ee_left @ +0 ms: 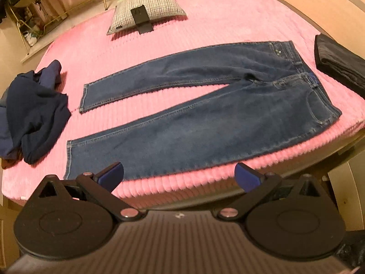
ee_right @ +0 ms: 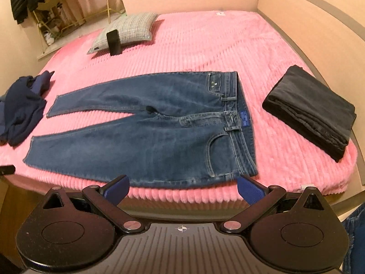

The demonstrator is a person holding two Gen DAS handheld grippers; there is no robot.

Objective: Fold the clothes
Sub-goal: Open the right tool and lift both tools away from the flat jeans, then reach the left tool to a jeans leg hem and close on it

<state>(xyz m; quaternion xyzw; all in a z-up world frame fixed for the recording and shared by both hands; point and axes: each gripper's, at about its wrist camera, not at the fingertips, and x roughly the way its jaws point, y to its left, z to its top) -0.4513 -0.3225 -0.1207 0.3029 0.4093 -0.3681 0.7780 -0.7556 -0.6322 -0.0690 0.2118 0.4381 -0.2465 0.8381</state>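
A pair of blue jeans [ee_left: 205, 114] lies spread flat on the pink bed, legs to the left, waistband to the right; it also shows in the right wrist view [ee_right: 148, 137]. My left gripper [ee_left: 179, 175] is open and empty, hovering at the near bed edge by the lower leg. My right gripper [ee_right: 182, 188] is open and empty at the near edge, just below the hip and waistband corner. A crumpled navy garment [ee_left: 34, 114] lies at the left, also seen in the right wrist view [ee_right: 20, 111].
A folded black garment [ee_right: 312, 111] sits at the right of the bed [ee_right: 228, 45], also in the left wrist view [ee_left: 340, 66]. A grey checked pillow [ee_right: 125, 30] with a black device [ee_right: 113, 42] lies at the far side. A gold rack [ee_right: 59, 22] stands beyond.
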